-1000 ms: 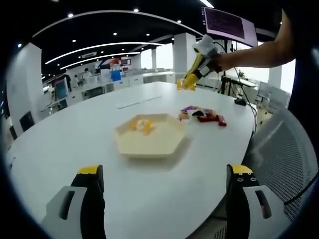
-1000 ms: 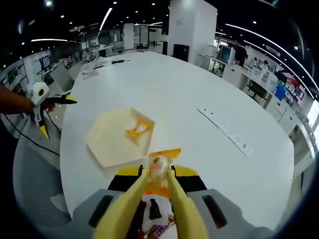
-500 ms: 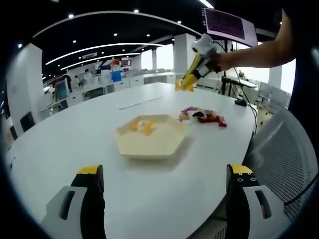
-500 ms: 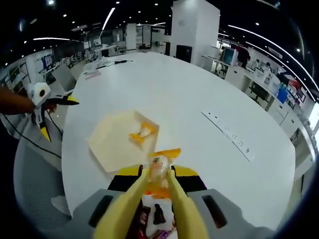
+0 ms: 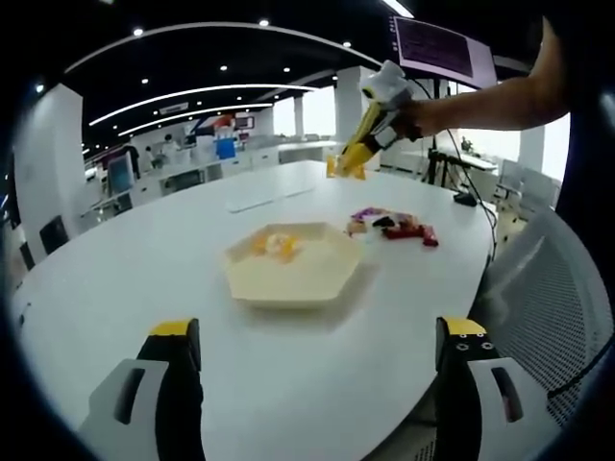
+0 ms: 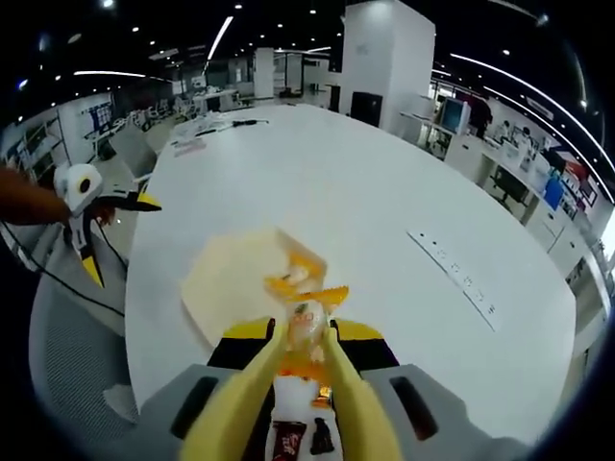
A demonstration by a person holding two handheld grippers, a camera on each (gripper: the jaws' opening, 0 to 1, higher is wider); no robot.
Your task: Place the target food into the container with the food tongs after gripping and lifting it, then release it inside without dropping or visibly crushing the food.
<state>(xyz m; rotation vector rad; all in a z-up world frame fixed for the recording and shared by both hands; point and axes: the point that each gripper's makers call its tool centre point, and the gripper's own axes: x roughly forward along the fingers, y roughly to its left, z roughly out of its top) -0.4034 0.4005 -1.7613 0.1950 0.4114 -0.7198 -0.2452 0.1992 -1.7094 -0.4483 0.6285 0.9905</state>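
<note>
Above the white worktop (image 6: pixel 384 202), the right tongs (image 6: pixel 306 331) are closed on an orange-wrapped snack (image 6: pixel 306 322), held in the air over the near edge of the cream hexagonal tray (image 6: pixel 216 283). One orange snack (image 5: pixel 274 243) already lies in that tray (image 5: pixel 298 274). More wrapped snacks (image 5: pixel 394 224) sit in a loose heap on the worktop just beside it. Low at the worktop's near edge, the left tongs (image 5: pixel 317 360) stand wide apart, holding nothing.
</note>
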